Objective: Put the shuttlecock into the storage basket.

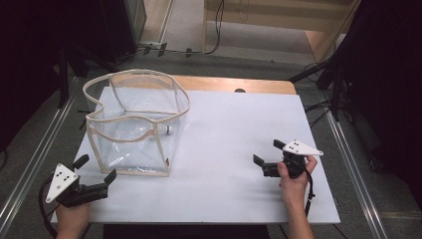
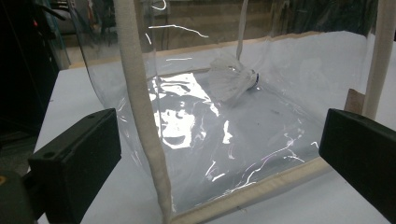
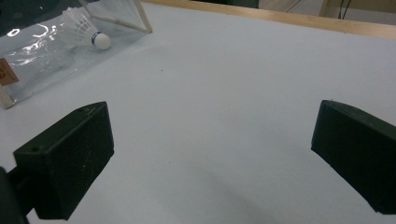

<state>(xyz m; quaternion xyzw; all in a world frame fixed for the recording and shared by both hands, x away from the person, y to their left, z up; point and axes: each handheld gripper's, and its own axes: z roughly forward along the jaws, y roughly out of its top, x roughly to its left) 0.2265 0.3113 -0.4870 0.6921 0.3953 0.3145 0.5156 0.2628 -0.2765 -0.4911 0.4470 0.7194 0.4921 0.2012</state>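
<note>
Clear bag (image 1: 137,122) upright at table's (image 1: 234,149) left, shuttlecock (image 2: 233,79) inside. Left gripper (image 1: 94,172) and right gripper (image 1: 266,152) wide, empty. Approach step, probably; next: grasping bag's rim.

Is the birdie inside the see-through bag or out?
Inside. The shuttlecock lies on the floor of the clear bag, seen through its walls.

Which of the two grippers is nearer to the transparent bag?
The left gripper. It sits just off the near corner of the clear bag, while the right gripper is far across the white board.
</note>
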